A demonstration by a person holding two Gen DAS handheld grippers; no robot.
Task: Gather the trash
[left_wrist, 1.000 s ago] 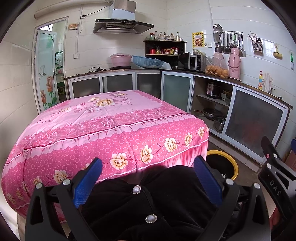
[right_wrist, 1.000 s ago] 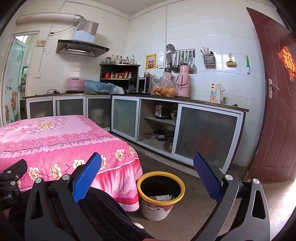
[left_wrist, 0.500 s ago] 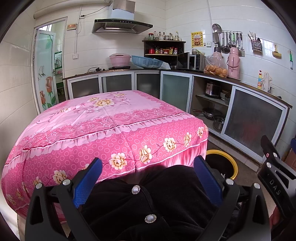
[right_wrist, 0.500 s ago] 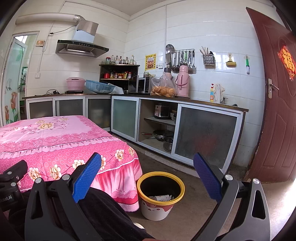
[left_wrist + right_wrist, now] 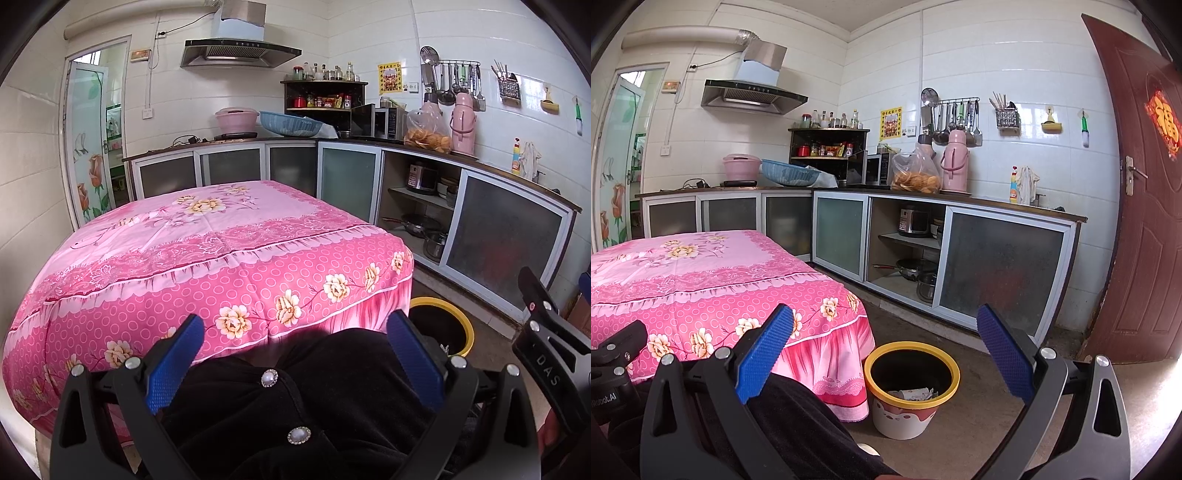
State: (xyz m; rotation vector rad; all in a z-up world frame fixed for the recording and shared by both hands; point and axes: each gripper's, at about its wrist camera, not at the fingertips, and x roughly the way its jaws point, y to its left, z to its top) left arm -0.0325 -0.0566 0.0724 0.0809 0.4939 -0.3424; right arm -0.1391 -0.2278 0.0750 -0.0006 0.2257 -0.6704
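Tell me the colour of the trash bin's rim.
Yellow. The trash bin has a yellow rim, black inside, above a white and red body; the right wrist view shows it best.

The right gripper (image 5: 884, 347) hangs with its blue pads spread wide, holding nothing. Below it, a yellow-rimmed bin (image 5: 911, 387) with crumpled paper (image 5: 911, 394) inside stands beside the pink tablecloth (image 5: 713, 288).

A yellow-rimmed trash bin (image 5: 911, 389) — white and red outside, dark inside — is seen upright on the floor at six o'clock, just beside the table's draped corner; crumpled paper scraps (image 5: 911, 394) lie inside.
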